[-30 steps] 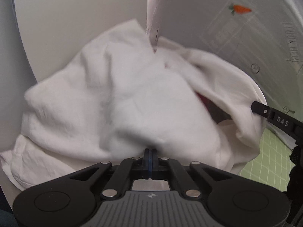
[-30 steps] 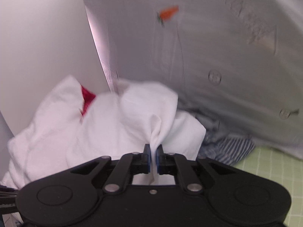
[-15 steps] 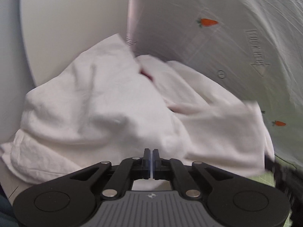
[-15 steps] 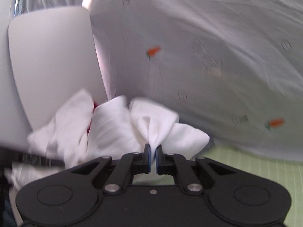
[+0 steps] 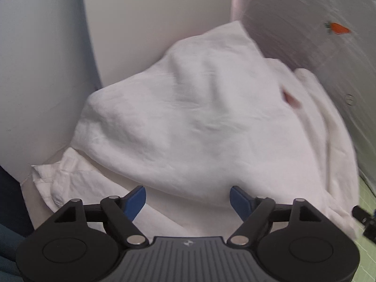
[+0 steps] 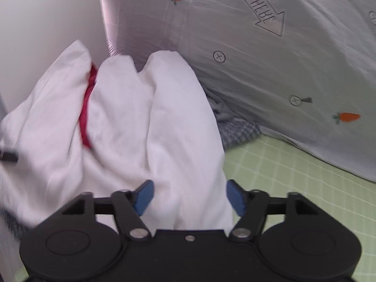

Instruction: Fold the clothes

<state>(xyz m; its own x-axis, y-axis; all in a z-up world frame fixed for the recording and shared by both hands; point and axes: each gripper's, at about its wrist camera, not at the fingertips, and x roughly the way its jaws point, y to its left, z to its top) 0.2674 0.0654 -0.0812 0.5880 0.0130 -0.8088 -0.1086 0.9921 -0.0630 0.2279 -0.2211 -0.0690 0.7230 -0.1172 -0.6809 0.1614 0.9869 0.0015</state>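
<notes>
A crumpled white garment (image 5: pixel 199 122) lies heaped against a white wall. In the right wrist view the same white garment (image 6: pixel 131 127) shows a red lining (image 6: pixel 87 108) in one fold. My left gripper (image 5: pixel 188 199) hangs just over the near edge of the cloth, its jaws opening, blue pads wide apart and not pressing on the fabric. My right gripper (image 6: pixel 189 197) is likewise opening; a fold of the garment lies between its blue pads, free of both. A black tip of the right gripper (image 5: pixel 364 218) shows at the right edge of the left wrist view.
A grey bedsheet or quilt (image 6: pixel 270 54) printed with orange carrots and an arrow rises behind the heap. A blue checked cloth (image 6: pixel 237 129) lies bunched at its foot. The green gridded mat (image 6: pixel 293 178) spreads to the right. A white panel (image 5: pixel 152 23) stands behind.
Both grippers were shut on folds of the white garment; now both jaws stand wide apart and the cloth has dropped from them. Both views have shifted over the heap.
</notes>
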